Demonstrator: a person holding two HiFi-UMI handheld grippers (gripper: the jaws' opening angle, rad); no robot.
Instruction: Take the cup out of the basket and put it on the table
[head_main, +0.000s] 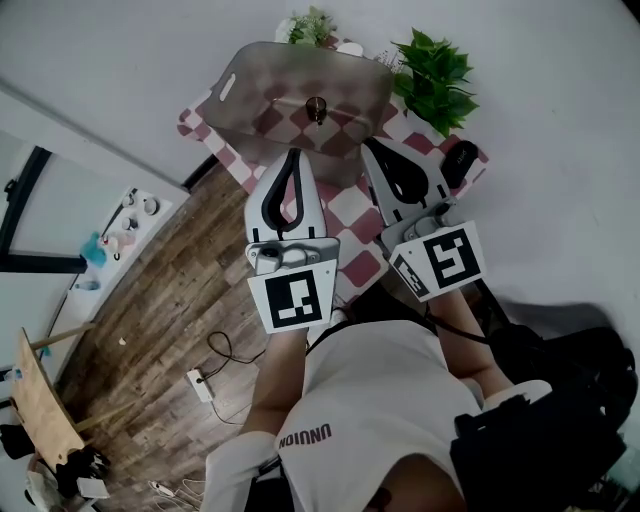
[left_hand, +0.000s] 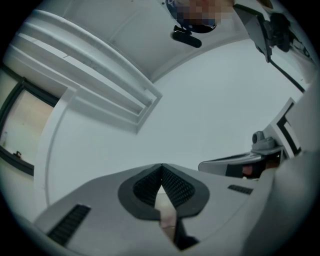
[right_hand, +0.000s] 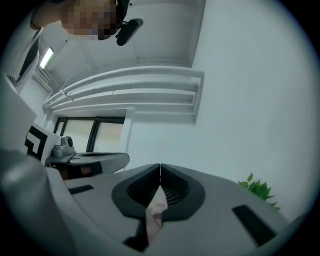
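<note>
A translucent grey basket (head_main: 300, 95) stands on a table with a red-and-white checked cloth (head_main: 355, 205). A small dark cup (head_main: 316, 108) sits inside it, near the middle. My left gripper (head_main: 293, 152) is shut and empty, with its tips by the basket's near wall. My right gripper (head_main: 368, 143) is also shut and empty, beside the basket's near right corner. Both point slightly upward. The left gripper view shows my left gripper (left_hand: 161, 165) with jaws together against a white wall and ceiling. The right gripper view shows the same of my right gripper (right_hand: 160, 165). Neither gripper view shows the cup.
A leafy green plant (head_main: 437, 80) stands at the table's right back, a smaller one (head_main: 310, 25) behind the basket. A black object (head_main: 460, 160) lies at the table's right edge. Wooden floor with a power strip (head_main: 200, 385) lies to the left.
</note>
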